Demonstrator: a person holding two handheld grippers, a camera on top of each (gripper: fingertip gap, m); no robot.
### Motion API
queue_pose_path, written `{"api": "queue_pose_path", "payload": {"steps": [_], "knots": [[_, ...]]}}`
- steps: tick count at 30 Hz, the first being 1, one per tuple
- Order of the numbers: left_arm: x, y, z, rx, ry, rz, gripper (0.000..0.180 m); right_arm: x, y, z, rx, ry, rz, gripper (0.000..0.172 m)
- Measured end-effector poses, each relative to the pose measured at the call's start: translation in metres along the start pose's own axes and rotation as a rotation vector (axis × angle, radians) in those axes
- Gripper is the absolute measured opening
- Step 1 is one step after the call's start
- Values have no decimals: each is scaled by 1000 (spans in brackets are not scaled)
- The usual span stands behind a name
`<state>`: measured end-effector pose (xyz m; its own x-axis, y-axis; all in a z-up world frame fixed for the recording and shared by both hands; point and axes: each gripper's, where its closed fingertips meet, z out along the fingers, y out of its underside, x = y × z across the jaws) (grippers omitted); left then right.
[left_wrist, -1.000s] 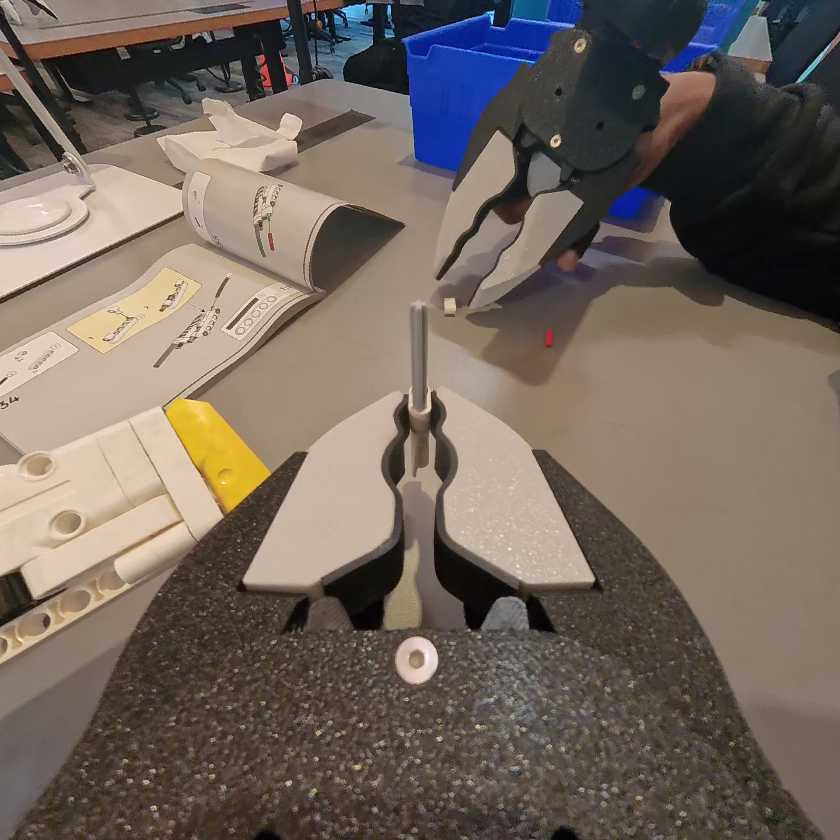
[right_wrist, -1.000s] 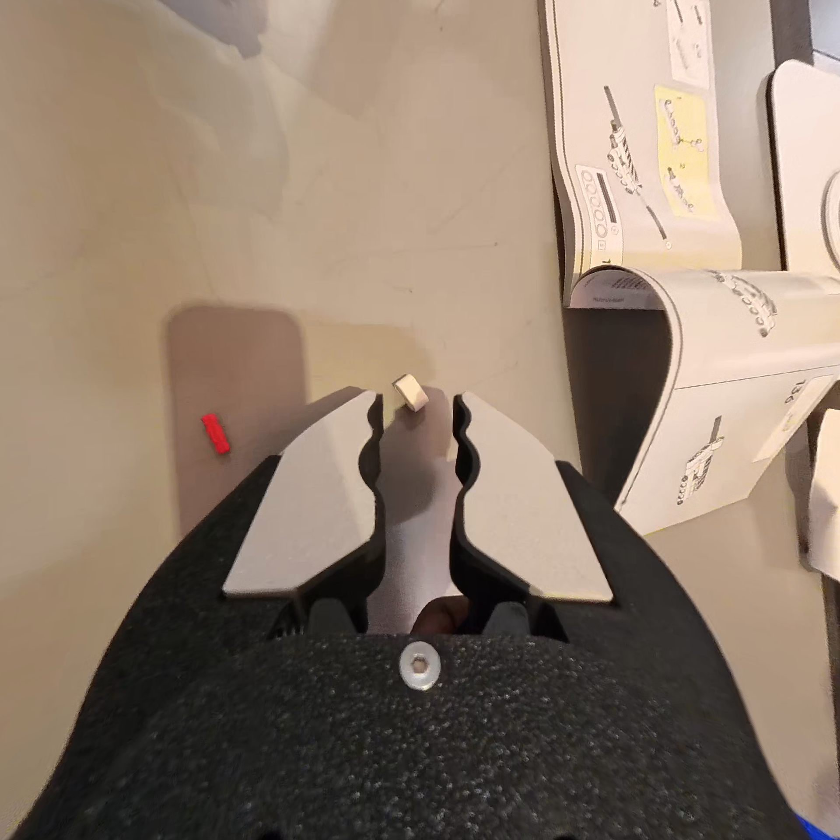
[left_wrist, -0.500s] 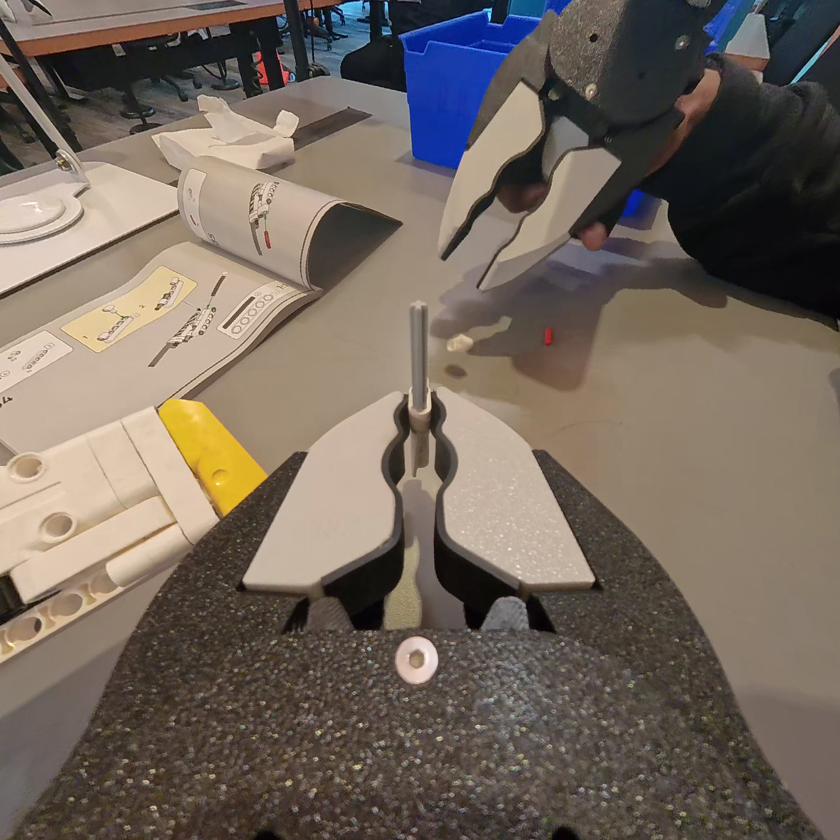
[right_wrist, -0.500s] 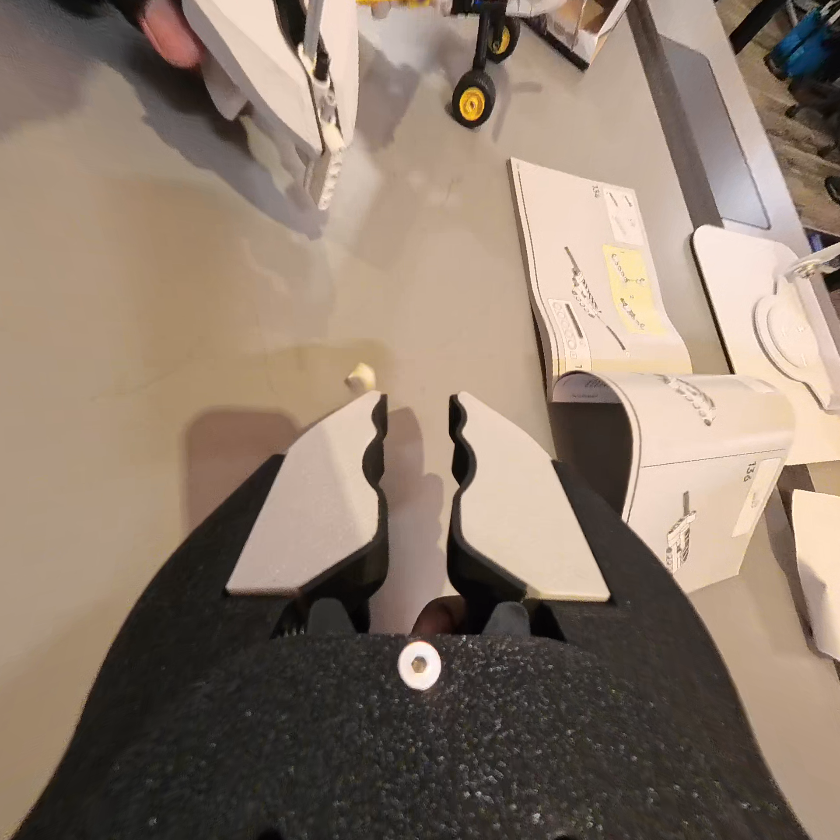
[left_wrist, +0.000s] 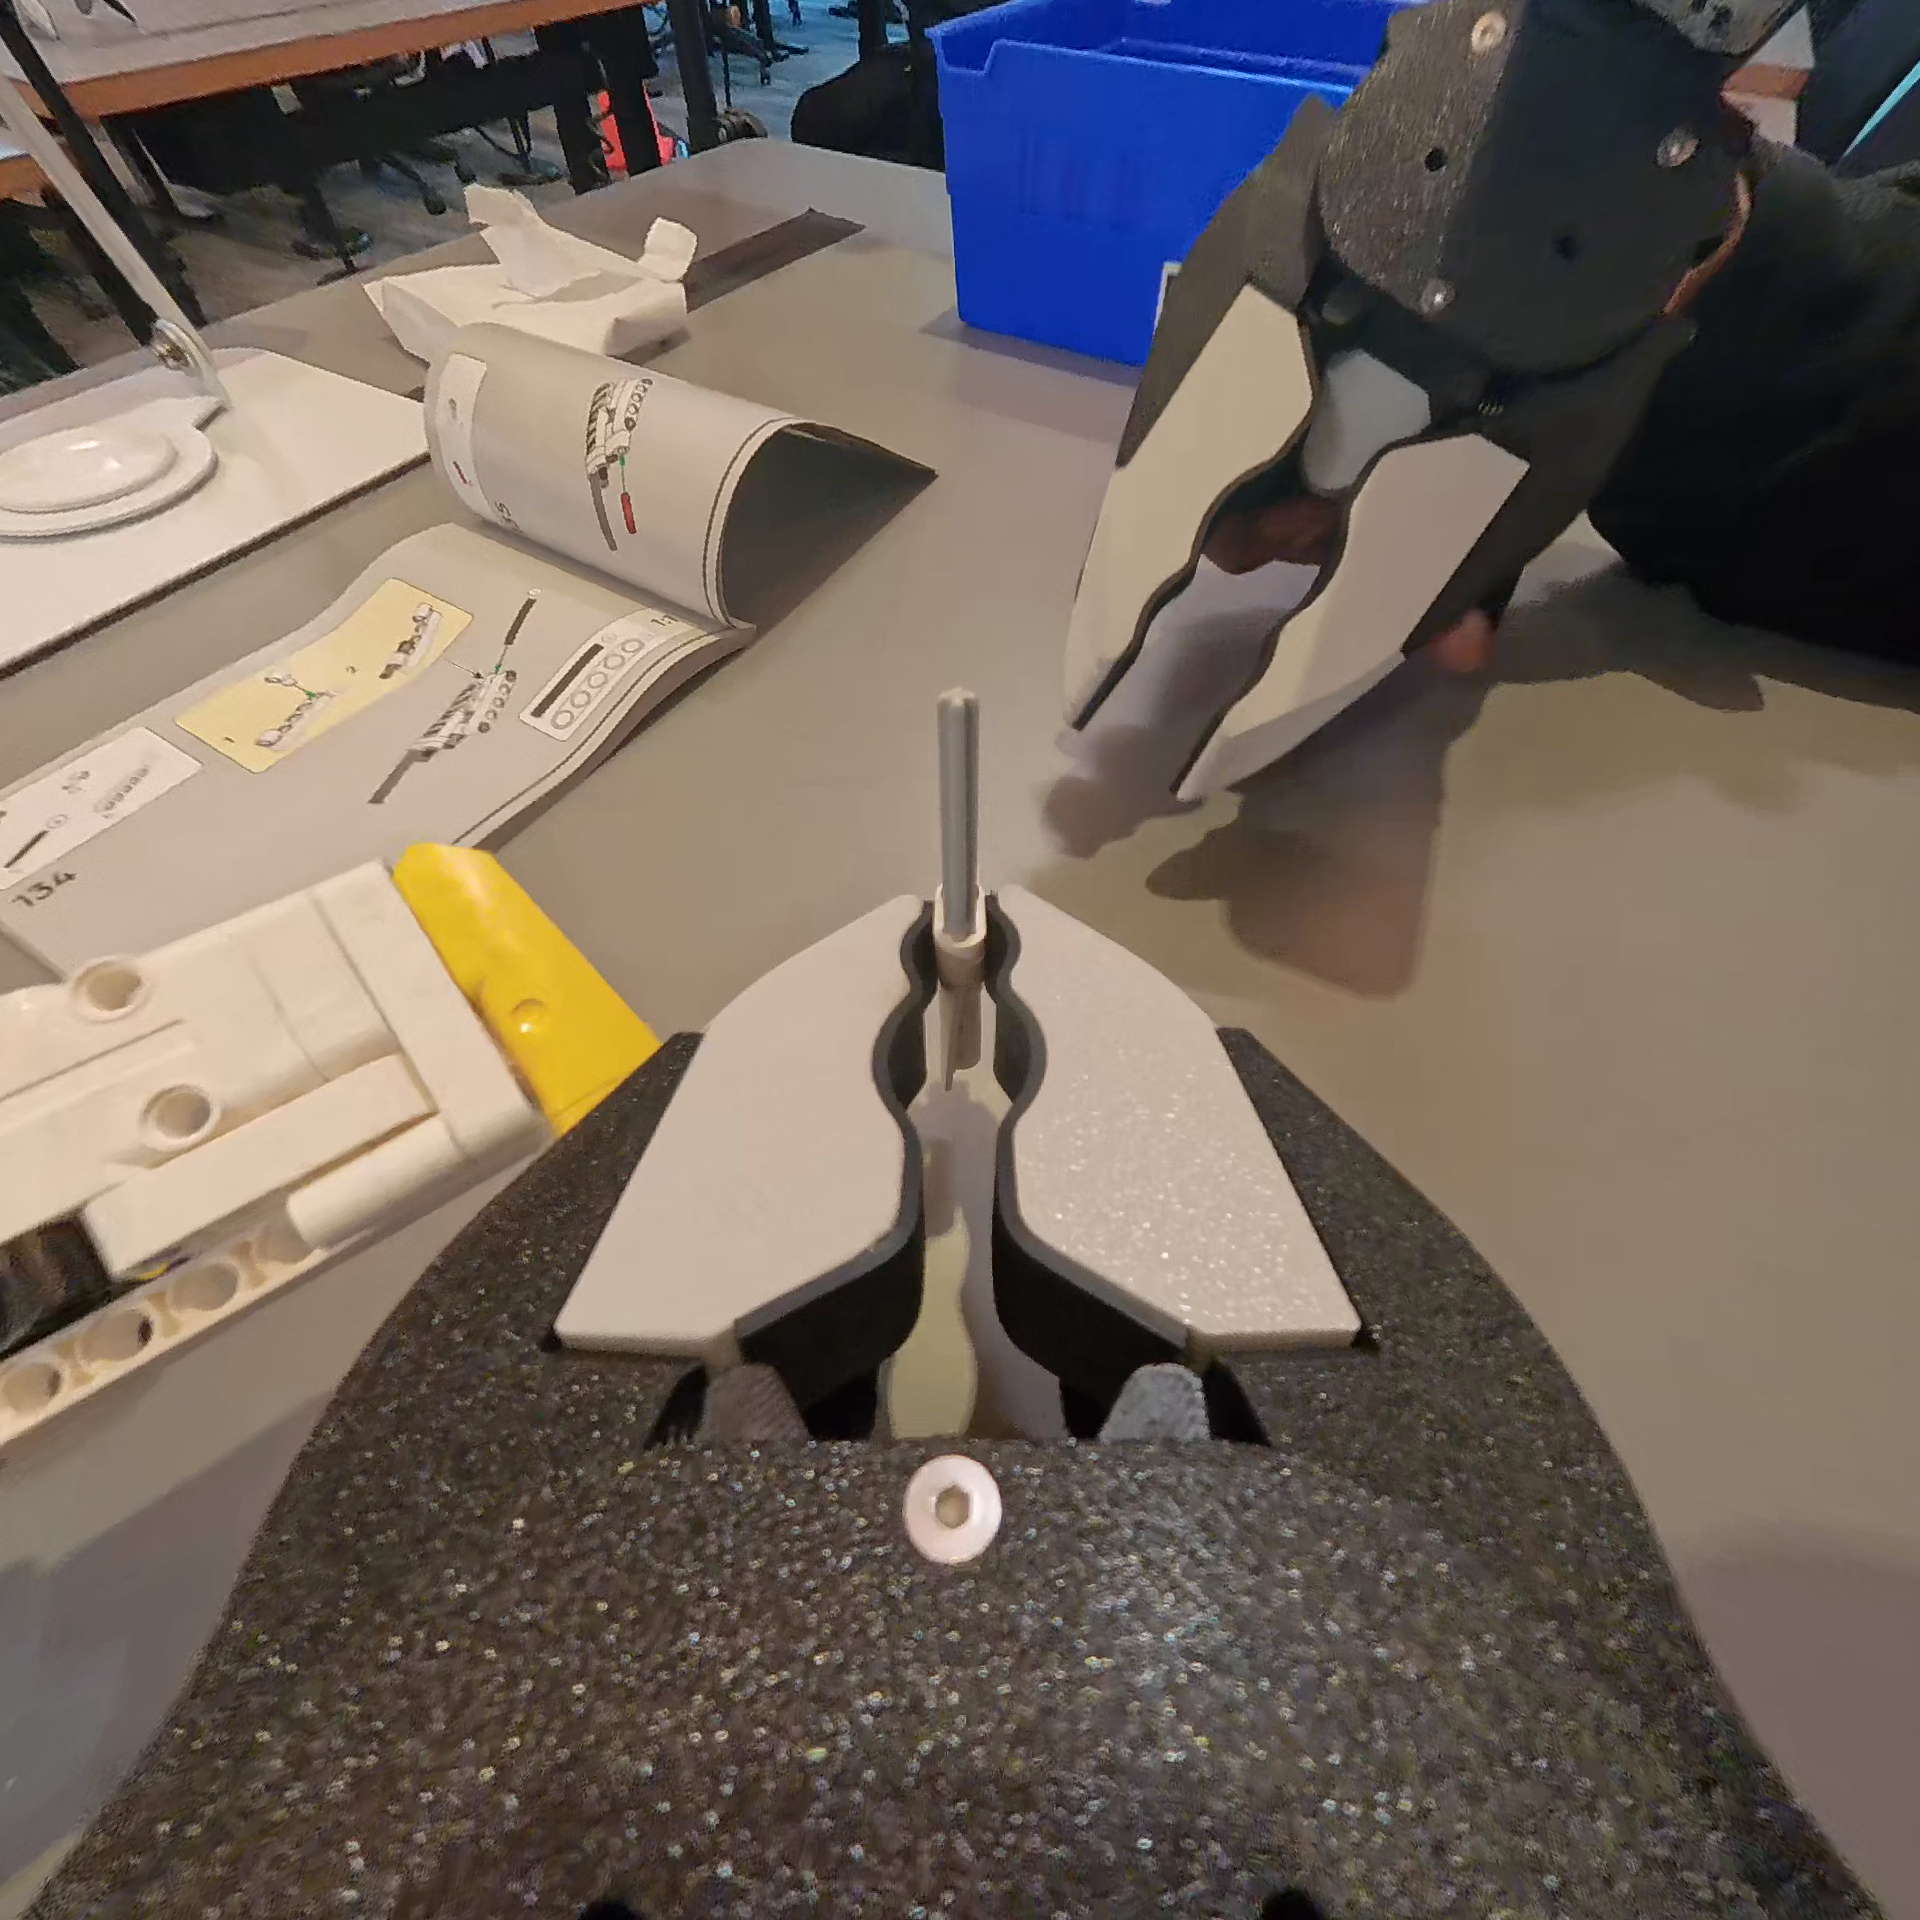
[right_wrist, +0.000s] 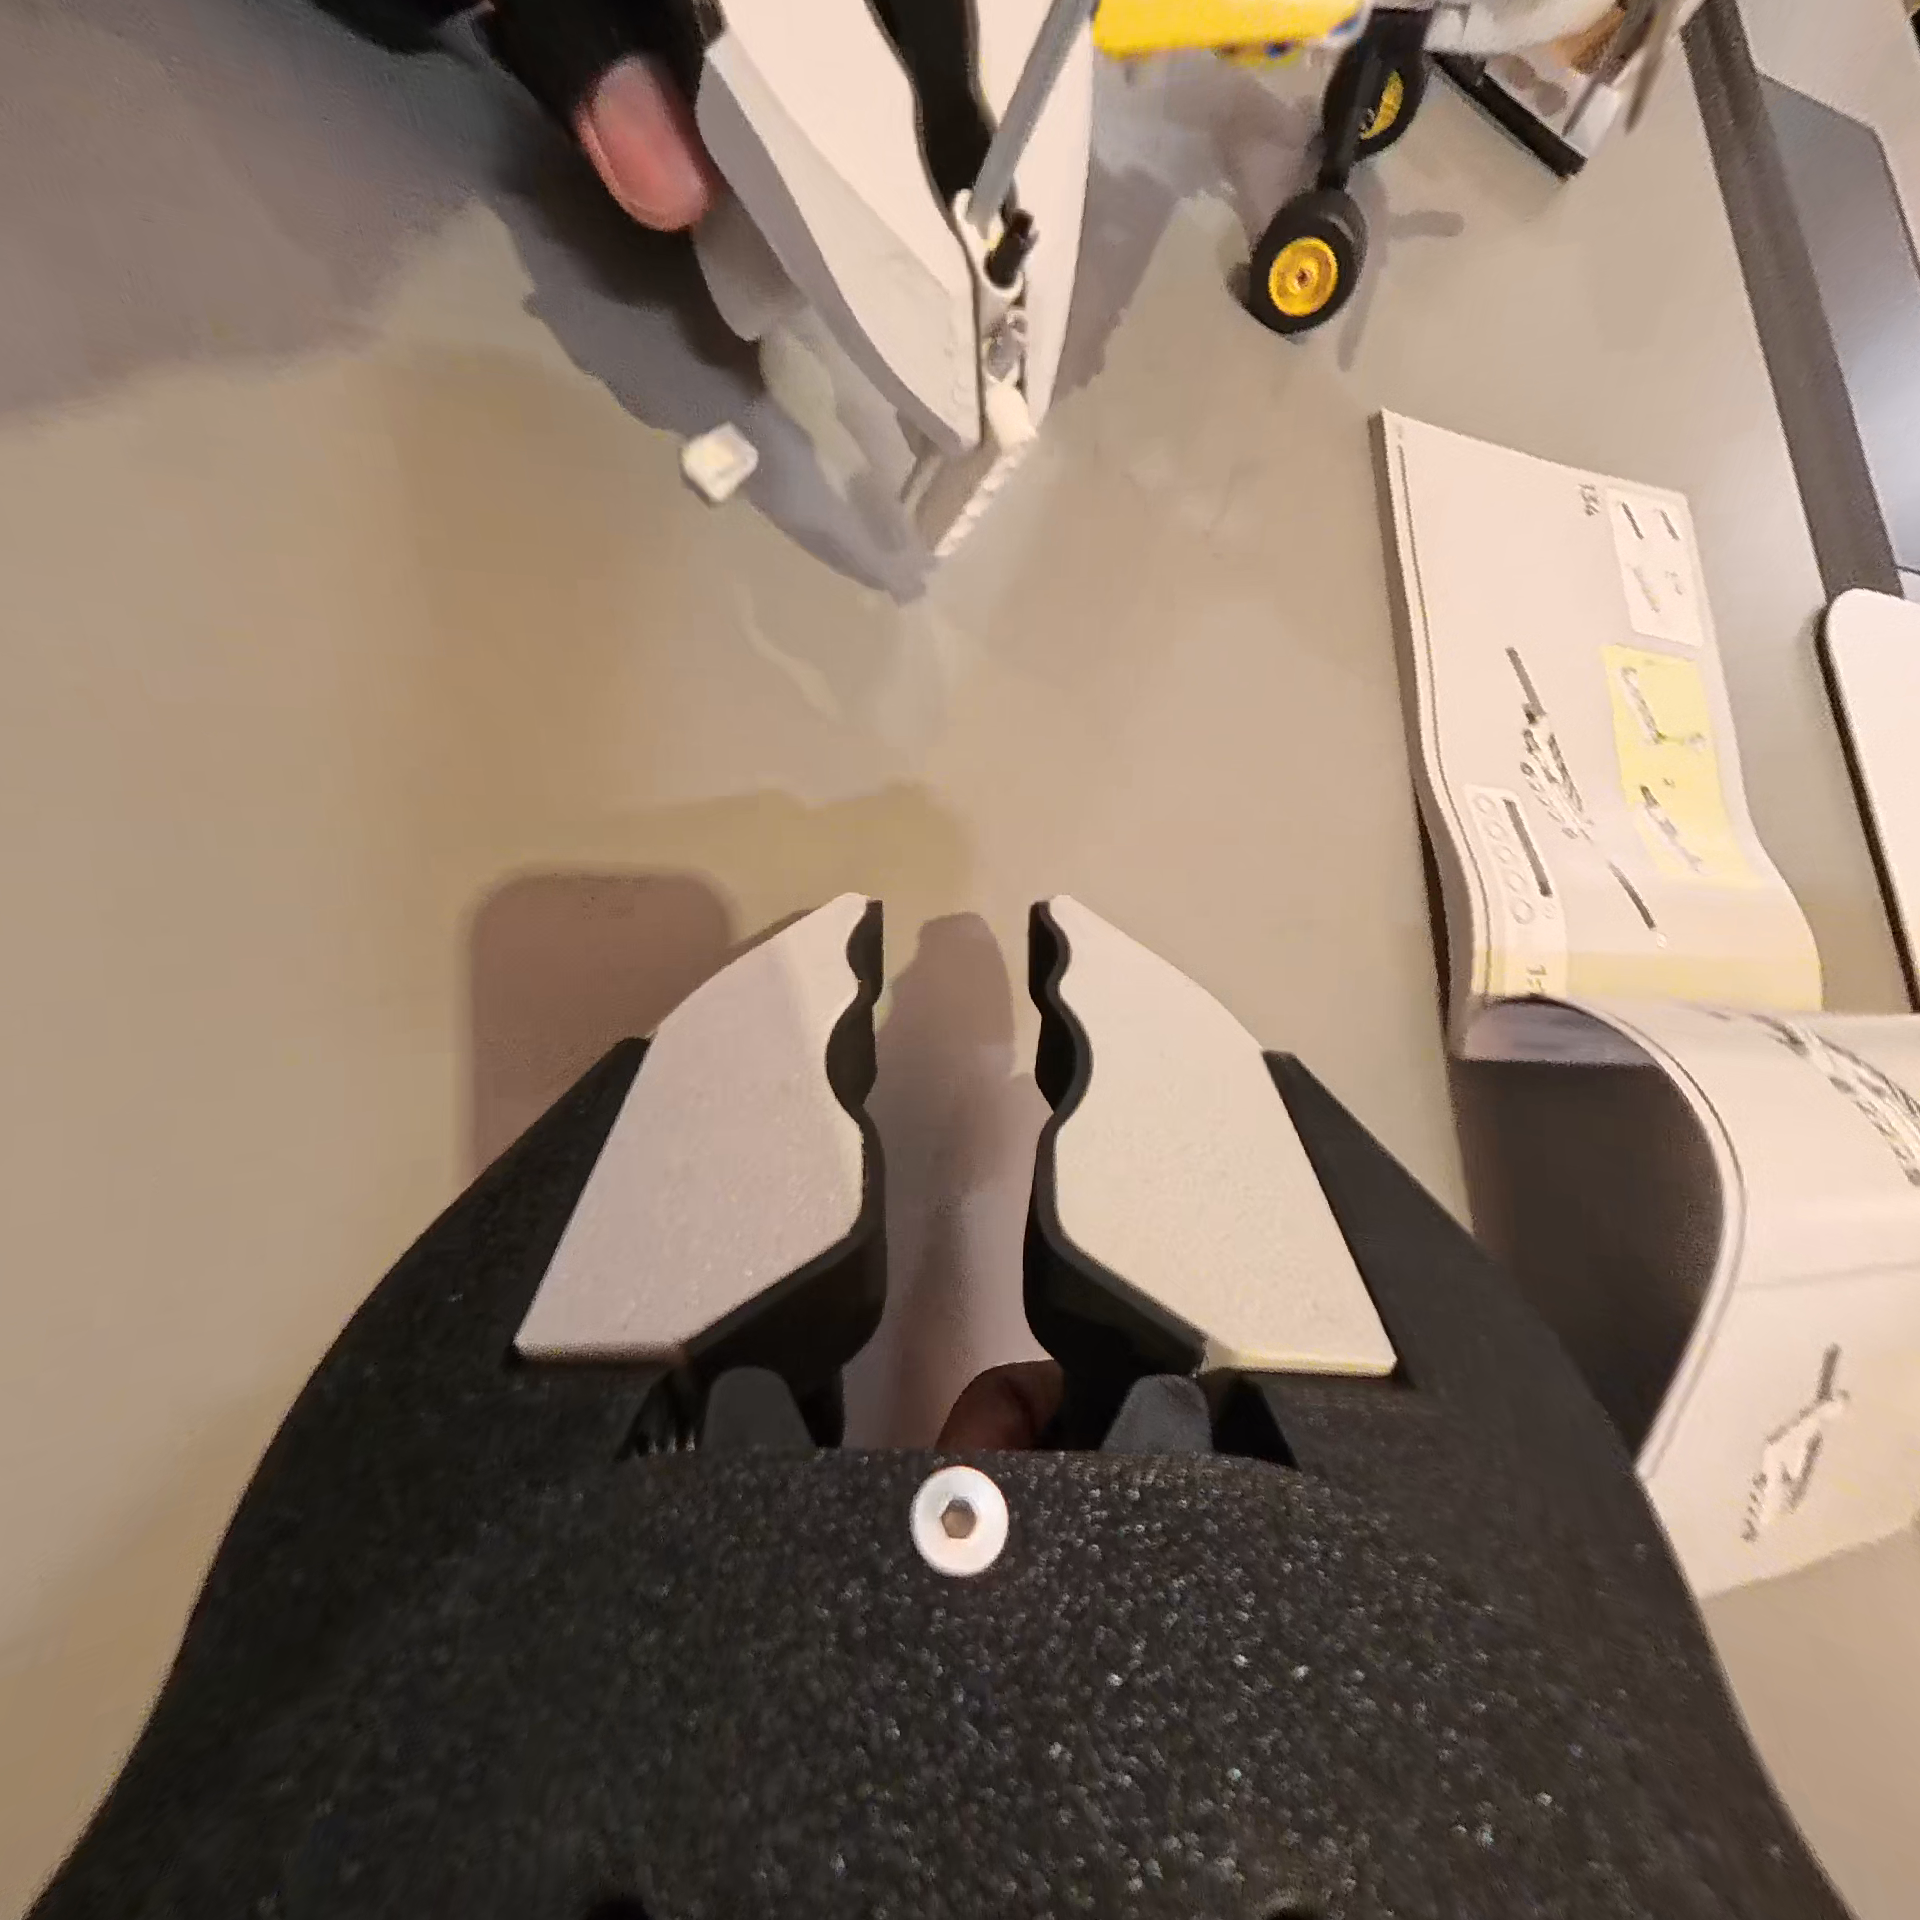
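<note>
White and yellow brick assembly (left_wrist: 239, 1091) cut off at left edge, blue bin (left_wrist: 1091, 187) cropped at top, right hand-held gripper's fingertips (left_wrist: 1195, 769) motion-blurred.

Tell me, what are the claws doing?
Left claw clamped on thin grey plastic axle. Right claw open, empty. Small white plastic piece loose on table.

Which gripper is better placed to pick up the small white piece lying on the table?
Probably the right gripper: its jaws stand open with nothing between them, and the white piece lies ahead of it on the table. The left gripper is already shut on a grey axle.
</note>
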<state>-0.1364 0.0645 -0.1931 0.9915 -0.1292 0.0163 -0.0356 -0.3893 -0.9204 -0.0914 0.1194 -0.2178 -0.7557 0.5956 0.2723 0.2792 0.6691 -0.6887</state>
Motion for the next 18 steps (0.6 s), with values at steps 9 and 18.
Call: {"api": "queue_pose_path", "payload": {"steps": [9,18], "knots": [[-16,-6,-40,115,-54,-64,8,-34,-40,37,40,-61,38,26],[-17,-5,-48,108,-92,-24,8,-61,-77,78,17,-118,116,30]]}}
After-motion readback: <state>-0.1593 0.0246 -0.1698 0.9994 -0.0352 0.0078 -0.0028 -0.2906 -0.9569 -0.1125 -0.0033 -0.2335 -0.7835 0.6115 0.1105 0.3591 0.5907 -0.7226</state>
